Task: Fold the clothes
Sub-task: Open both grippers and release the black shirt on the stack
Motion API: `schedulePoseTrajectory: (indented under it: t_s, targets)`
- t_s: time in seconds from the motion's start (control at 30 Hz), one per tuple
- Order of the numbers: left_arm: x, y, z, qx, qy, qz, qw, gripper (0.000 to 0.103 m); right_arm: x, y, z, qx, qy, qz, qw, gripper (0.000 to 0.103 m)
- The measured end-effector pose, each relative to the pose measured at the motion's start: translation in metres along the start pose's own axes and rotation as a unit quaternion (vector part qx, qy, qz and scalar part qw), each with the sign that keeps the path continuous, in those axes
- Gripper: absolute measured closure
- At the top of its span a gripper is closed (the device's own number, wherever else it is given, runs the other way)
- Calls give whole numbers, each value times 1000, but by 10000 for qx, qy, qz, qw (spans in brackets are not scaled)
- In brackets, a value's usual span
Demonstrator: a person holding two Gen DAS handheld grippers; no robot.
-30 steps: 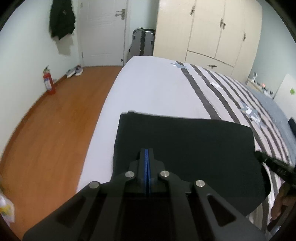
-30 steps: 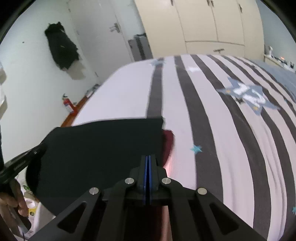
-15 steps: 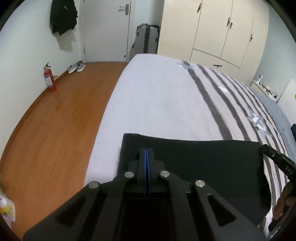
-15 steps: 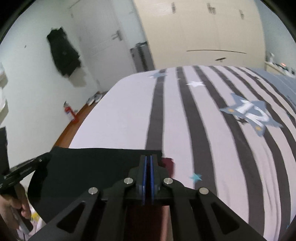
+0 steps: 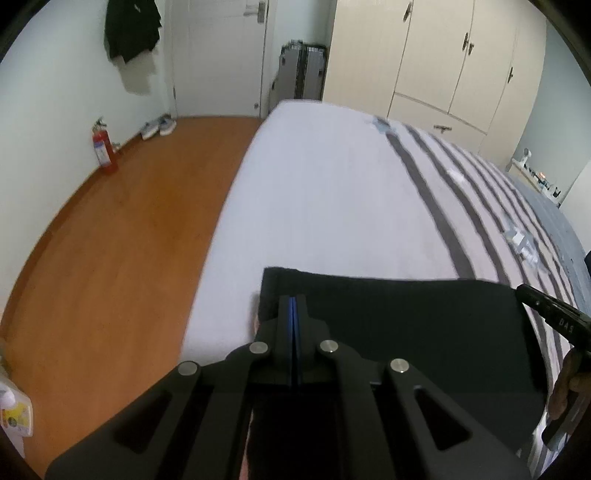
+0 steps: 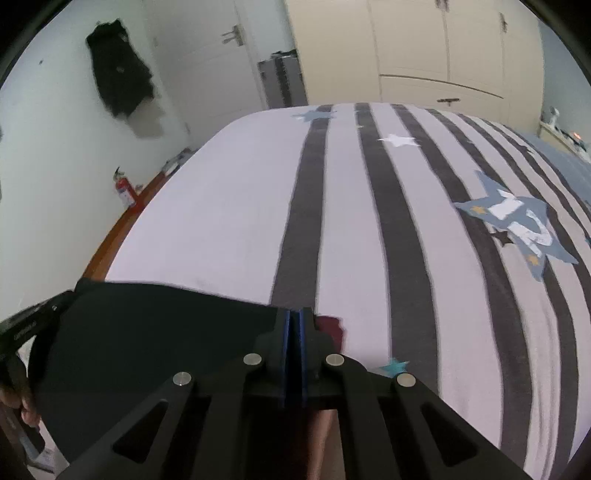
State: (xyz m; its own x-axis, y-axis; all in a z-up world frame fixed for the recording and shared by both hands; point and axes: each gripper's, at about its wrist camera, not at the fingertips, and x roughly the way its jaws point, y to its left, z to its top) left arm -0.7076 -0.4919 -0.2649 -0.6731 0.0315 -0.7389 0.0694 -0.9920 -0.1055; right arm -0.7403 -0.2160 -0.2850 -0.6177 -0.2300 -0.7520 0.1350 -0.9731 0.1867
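Bedroom with a wooden floor (image 5: 122, 236) running along the left of the bed (image 5: 325, 206), a red fire extinguisher (image 5: 103, 149) standing against the left wall and a dark jacket (image 5: 131, 27) hanging above it. Farther back, showing a pair of shoes (image 5: 159, 127) near a white door (image 5: 218, 55), then a grey suitcase (image 5: 301, 72) standing beside cream wardrobes (image 5: 443, 62). Lying across the bed's right part, grey stripes and star patches (image 6: 517, 225) on a pale cover.

Stretching taut between both tools near the bed's near edge, a black garment (image 5: 406, 325) held up flat over the cover. Pinching the garment's left corner, left gripper (image 5: 293, 306), fingers pressed together on the fabric with only the blue pads showing between them. Clamping the garment's opposite corner, right gripper (image 6: 293, 321), jaws likewise closed on the cloth, seen also at the right edge of the left wrist view. Peeking out just right of the right gripper, a dark red piece of cloth (image 6: 330, 326) lying on the bed under the black garment's edge.
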Motion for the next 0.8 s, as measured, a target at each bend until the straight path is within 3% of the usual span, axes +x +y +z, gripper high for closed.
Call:
schedulePoseTrajectory:
  t_s: [0.13, 0.27, 0.33, 0.4, 0.43, 0.53, 0.6, 0.8]
  targets:
    - [-57, -11, -6, 10, -439, -159, 9989, 101, -45, -9, -4, -230, -303, 73, 9993, 100]
    - [-120, -31, -29, 12, -710, -242, 9972, 100, -113, -12, -32, -437, -590, 74, 9973, 100]
    - [-154, -42, -48, -94, -847, -283, 9960, 87, -147, -14, -49, -504, -683, 68, 9964, 94]
    - [-185, -54, -72, -252, -950, -280, 9948, 38, -177, -15, -65, -586, -701, 73, 9958, 84]
    - [-199, -61, -84, -305, -976, -259, 9944, 33, -189, -18, -74, -657, -657, 119, 9956, 80]
    - [-234, -89, -119, -350, -936, -105, 9949, 31, -226, -26, -105, -831, -626, 225, 9943, 63]
    - [-258, -108, -143, -381, -910, -3, 9951, 28, -250, -33, -127, -925, -618, 310, 9933, 44]
    - [-328, -157, -210, -476, -931, 292, 9941, 10, -309, -63, -171, -912, -533, 478, 9933, 24]
